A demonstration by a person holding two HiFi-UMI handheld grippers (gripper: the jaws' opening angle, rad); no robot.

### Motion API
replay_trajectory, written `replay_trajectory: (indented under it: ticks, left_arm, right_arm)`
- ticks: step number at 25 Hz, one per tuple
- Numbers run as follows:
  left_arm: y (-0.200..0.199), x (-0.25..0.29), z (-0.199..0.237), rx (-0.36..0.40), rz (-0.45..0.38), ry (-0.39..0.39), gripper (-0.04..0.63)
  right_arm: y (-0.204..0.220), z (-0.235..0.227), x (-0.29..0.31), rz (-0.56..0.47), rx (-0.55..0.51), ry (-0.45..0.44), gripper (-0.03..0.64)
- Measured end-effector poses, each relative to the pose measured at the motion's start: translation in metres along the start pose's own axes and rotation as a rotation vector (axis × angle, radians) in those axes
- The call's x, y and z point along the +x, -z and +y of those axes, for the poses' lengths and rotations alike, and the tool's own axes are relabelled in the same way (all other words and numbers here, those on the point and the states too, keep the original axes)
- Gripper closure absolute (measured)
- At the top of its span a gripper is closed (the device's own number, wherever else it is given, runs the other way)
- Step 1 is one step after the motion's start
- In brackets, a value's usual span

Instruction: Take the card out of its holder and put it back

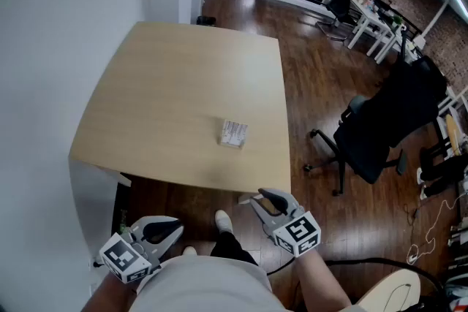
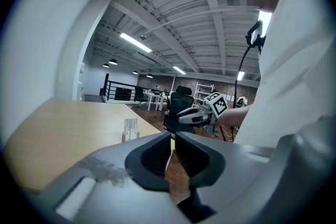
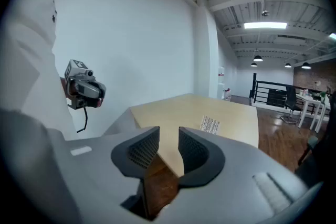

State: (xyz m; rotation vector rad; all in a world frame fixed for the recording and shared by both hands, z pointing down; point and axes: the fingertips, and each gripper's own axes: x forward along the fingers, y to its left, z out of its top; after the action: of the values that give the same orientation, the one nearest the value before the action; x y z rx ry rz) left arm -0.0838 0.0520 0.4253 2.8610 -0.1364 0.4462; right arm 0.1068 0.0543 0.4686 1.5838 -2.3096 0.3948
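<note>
A small holder with a white striped card [image 1: 233, 134] stands upright on the light wooden table [image 1: 168, 91], near its front right part. It also shows in the left gripper view as the holder [image 2: 130, 128] and in the right gripper view as the holder [image 3: 210, 124]. Both grippers hang below the table's front edge, well short of the holder. My left gripper [image 1: 175, 227] has its jaws almost touching, with nothing between them [image 2: 172, 136]. My right gripper [image 1: 257, 199] stands open and empty [image 3: 168, 136].
A white wall runs along the table's left side. A black office chair [image 1: 387, 128] stands on the dark wooden floor [image 1: 314, 84] to the right. The person's shoe [image 1: 223, 220] is under the table's front edge. White desks [image 1: 373, 22] stand far back.
</note>
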Motion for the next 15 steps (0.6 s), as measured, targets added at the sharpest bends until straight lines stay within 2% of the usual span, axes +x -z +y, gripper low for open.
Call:
replay_trajectory:
  ticks: [9,15]
  left_arm:
    - [-0.049,0.062,0.068,-0.052,-0.063,-0.180,0.566]
    - [-0.060,0.078,0.093,-0.089,-0.073,-0.316,0.565]
  right_arm:
    - [-0.017,-0.157,0.107,0.058,-0.091,-0.083,0.495]
    - [-0.001,-0.215,0.176,0.119,-0.093,-0.170,0.489]
